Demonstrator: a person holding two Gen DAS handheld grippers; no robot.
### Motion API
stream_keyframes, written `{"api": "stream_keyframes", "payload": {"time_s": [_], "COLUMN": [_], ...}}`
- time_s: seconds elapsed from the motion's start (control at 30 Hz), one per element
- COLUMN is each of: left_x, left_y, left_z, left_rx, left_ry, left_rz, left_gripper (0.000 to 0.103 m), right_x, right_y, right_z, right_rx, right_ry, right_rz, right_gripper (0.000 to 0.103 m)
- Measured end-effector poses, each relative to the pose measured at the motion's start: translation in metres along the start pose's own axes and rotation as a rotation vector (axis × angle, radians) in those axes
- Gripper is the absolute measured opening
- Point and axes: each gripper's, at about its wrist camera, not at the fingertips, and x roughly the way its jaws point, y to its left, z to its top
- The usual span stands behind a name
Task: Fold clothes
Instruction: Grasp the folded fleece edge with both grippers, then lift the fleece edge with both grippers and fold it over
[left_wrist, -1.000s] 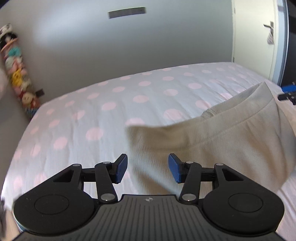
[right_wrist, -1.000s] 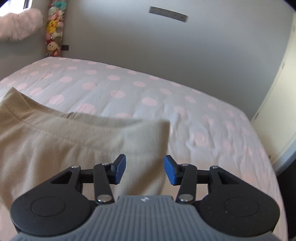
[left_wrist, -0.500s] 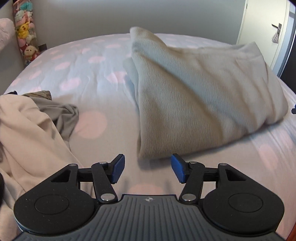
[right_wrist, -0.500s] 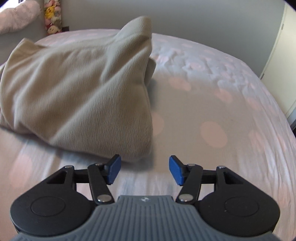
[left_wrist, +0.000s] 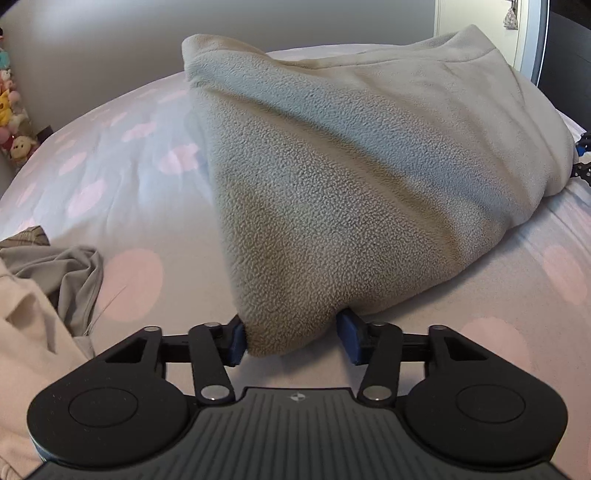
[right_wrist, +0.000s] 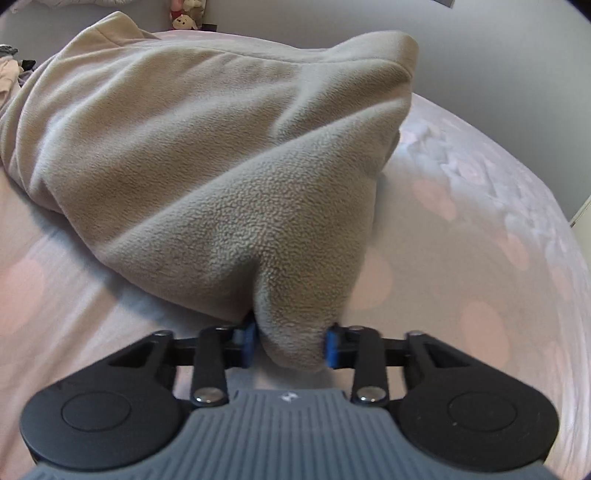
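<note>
The fleece garment (left_wrist: 351, 177) lies in a bulky fold on the spotted bed sheet (left_wrist: 122, 177), its two near corners raised off the cover. The left gripper (left_wrist: 291, 338) has just been closing and has one corner bunched between its blue pads (left_wrist: 236, 339), the right pad only just meeting the cloth. The right gripper (right_wrist: 290, 343) has likewise just been closing and pinches the other corner, both pads pressed into the pile. Judged step: securing the near edge ahead of another fold. The next move would call for lifting both corners together, level, and carrying them over toward the far edge without letting the layers slip. Other clothes (left_wrist: 44, 280) lie crumpled at the left. How many layers each pad holds cannot be told; the garment's far edge and underside are hidden, and its type is unclear.
</note>
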Motion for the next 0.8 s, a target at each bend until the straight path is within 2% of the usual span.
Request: {"api": "stream_keyframes", "payload": {"time_s": [0.2, 0.37, 0.47, 0.67, 0.8], "left_x": [-0.029, -0.067, -0.090, -0.147, -0.177], "left_y": [-0.005, -0.003, -0.004, -0.015, -0.030], "left_z": [0.017, 0.046, 0.053, 0.034, -0.001], "left_rx": [0.033, 0.028, 0.017, 0.015, 0.033], "left_ry": [-0.013, -0.035, -0.032, 0.011, 0.067], "left_rz": [0.004, 0.011, 0.010, -0.038, -0.086], "left_gripper": [0.021, 0.018, 0.017, 0.017, 0.017], "right_x": [-0.033, -0.073, -0.099, -0.151, -0.188], "right_y": [0.005, 0.004, 0.009, 0.015, 0.027], "right_z": [0.022, 0.046, 0.050, 0.025, -0.013], "right_rx": [-0.001, -0.009, -0.019, 0.010, 0.053], "right_ry": [-0.057, -0.098, -0.122, -0.086, -0.045], "right_rz": [-0.068, -0.094, -0.103, -0.052, -0.004], "right_gripper": [0.022, 0.020, 0.020, 0.020, 0.020]}}
